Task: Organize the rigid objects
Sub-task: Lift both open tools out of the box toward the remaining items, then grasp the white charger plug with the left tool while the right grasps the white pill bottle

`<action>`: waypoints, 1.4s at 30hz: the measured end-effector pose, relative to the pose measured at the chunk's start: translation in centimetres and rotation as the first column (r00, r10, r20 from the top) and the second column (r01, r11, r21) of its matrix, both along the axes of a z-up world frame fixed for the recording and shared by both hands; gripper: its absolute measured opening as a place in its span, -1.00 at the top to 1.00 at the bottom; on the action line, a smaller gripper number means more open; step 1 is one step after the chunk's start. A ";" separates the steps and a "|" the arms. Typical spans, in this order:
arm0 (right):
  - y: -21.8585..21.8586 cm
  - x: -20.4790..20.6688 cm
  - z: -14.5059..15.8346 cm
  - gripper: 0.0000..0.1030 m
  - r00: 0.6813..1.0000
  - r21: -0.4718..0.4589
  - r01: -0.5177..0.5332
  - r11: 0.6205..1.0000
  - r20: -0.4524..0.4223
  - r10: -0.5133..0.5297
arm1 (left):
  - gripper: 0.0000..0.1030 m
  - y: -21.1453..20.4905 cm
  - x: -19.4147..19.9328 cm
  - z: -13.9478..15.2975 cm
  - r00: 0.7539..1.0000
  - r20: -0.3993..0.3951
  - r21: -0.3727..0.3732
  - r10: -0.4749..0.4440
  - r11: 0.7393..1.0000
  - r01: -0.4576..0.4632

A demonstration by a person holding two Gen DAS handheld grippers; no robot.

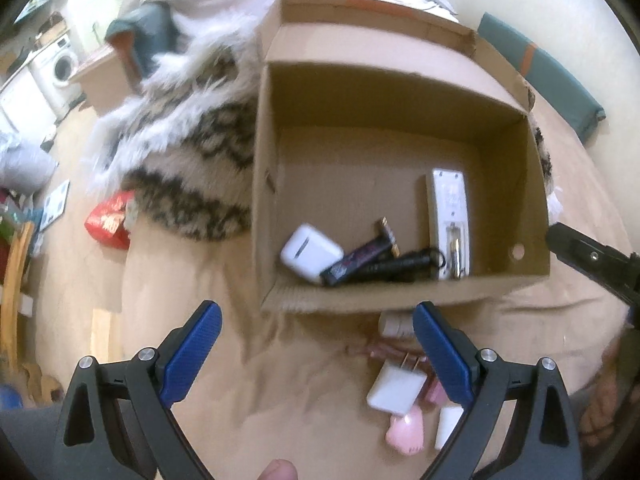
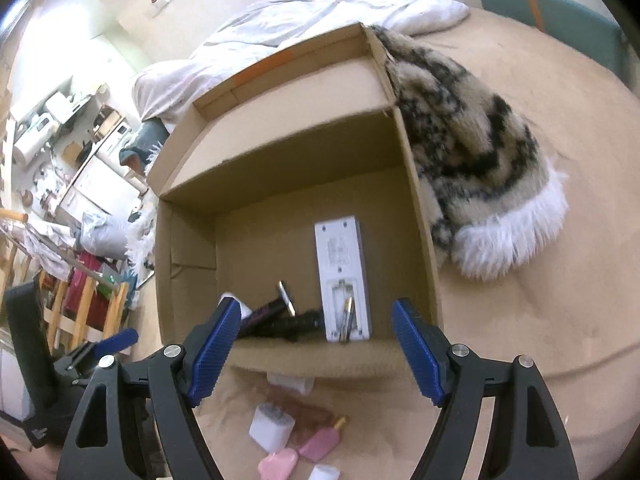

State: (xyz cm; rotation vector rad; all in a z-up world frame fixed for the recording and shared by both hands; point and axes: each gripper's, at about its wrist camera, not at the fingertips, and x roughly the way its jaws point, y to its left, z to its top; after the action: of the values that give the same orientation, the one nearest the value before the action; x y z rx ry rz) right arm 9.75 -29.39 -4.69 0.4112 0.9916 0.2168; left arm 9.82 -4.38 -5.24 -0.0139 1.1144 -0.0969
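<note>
Mid-sort, by the look of it: part of the clutter already boxed, part still out on the bed (image 2: 540,320). Inside the box (image 1: 400,92): a white remote (image 1: 448,216) lying face down with its battery bay open, a white earbud case (image 1: 310,252), a dark tube (image 1: 356,258) and a black stick (image 1: 400,266), all bunched against the near wall. Outside, just beside that wall on the bed: a white charger (image 1: 396,392) with prongs up, a pink heart (image 1: 404,430), a pink bar (image 2: 320,442), a small white block (image 1: 448,426) and another white piece (image 2: 290,383) right under the box edge.

Left gripper (image 1: 316,360) spread wide, fingers empty, hovering over the bed short of the box, charger near its right finger. Right gripper (image 2: 316,354) likewise spread and holding nothing, poised over the near wall of the box, loose pile below it.

Likely step: between placements, reaching for the next piece. Next move probably calls for dropping down onto the pile, closing across the charger's flat sides rather than its prongs, then lifting clear of the box wall before release. Small pieces touching one another, so some risk of nudging a neighbour.
</note>
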 end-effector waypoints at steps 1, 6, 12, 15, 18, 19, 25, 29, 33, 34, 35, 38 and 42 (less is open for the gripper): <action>0.0 -0.4 -0.1 -0.60 1.000 0.005 0.001 1.000 -0.007 -0.001 | -0.86 0.3 -0.5 -0.3 1.000 -0.011 -0.006 0.006 1.000 -0.006; 0.3 -2.5 -0.8 -0.59 0.999 -0.009 -0.002 1.000 -0.040 0.001 | -0.86 1.5 -2.0 -1.1 0.999 -0.032 -0.010 0.040 0.999 -0.041; 1.0 -4.7 -2.7 -0.59 0.993 -0.018 -0.003 1.000 -0.120 0.000 | -0.86 1.7 -2.6 -2.5 0.997 -0.069 -0.010 0.045 0.999 -0.045; 1.3 -5.4 -3.8 -0.59 0.986 -0.015 0.002 1.000 -0.169 -0.004 | -0.86 1.3 -2.5 -3.5 0.995 -0.097 -0.012 0.028 1.000 -0.029; 1.3 -6.0 -5.0 -0.59 0.975 -0.007 0.016 1.000 -0.219 -0.017 | -0.86 0.4 -2.6 -4.8 0.992 -0.126 -0.012 0.003 1.000 -0.004; 1.2 -6.0 -5.4 -0.59 0.972 -0.003 0.022 1.000 -0.233 -0.022 | -0.84 -0.2 -2.6 -5.2 0.991 -0.135 -0.020 -0.020 1.000 0.017; 1.0 -5.9 -7.3 -0.60 0.949 -0.015 0.042 0.999 -0.311 -0.045 | -0.51 -5.5 -3.3 -7.8 0.956 -0.190 -0.018 -0.221 0.975 0.222; 0.6 -5.7 -7.8 -0.60 0.943 -0.014 0.062 0.998 -0.326 -0.063 | -0.21 -6.9 -3.1 -9.5 0.937 -0.238 -0.034 -0.255 0.967 0.254; 0.8 -5.4 -8.1 -0.59 0.940 -0.010 0.065 0.998 -0.335 -0.064 | 0.12 -7.0 -2.5 -10.9 0.927 -0.283 -0.073 -0.247 0.969 0.235; 0.9 -5.4 -8.1 -0.59 0.940 -0.011 0.062 0.998 -0.336 -0.062 | 0.12 -6.9 -2.3 -11.3 0.919 -0.303 -0.093 -0.251 0.968 0.233; 1.0 -5.4 -8.2 -0.59 0.939 -0.013 0.058 0.998 -0.338 -0.059 | 0.21 -6.9 -2.2 -11.6 0.916 -0.312 -0.105 -0.252 0.967 0.230; 1.3 -5.4 -8.7 -0.59 0.932 0.013 0.039 0.999 -0.360 -0.032 | 0.24 -6.4 -1.7 -11.6 0.919 -0.317 -0.118 -0.236 0.971 0.208; 2.7 -6.0 -10.5 -0.46 0.894 0.036 -0.037 0.999 -0.446 0.049 | 0.25 -5.4 -1.4 -11.4 0.927 -0.321 -0.075 -0.192 0.981 0.177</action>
State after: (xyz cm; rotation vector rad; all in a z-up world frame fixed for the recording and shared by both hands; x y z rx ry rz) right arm 3.77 -26.72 -15.19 0.4753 1.4549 0.1785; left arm 8.39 -9.79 -16.63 0.0362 1.4455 -0.2974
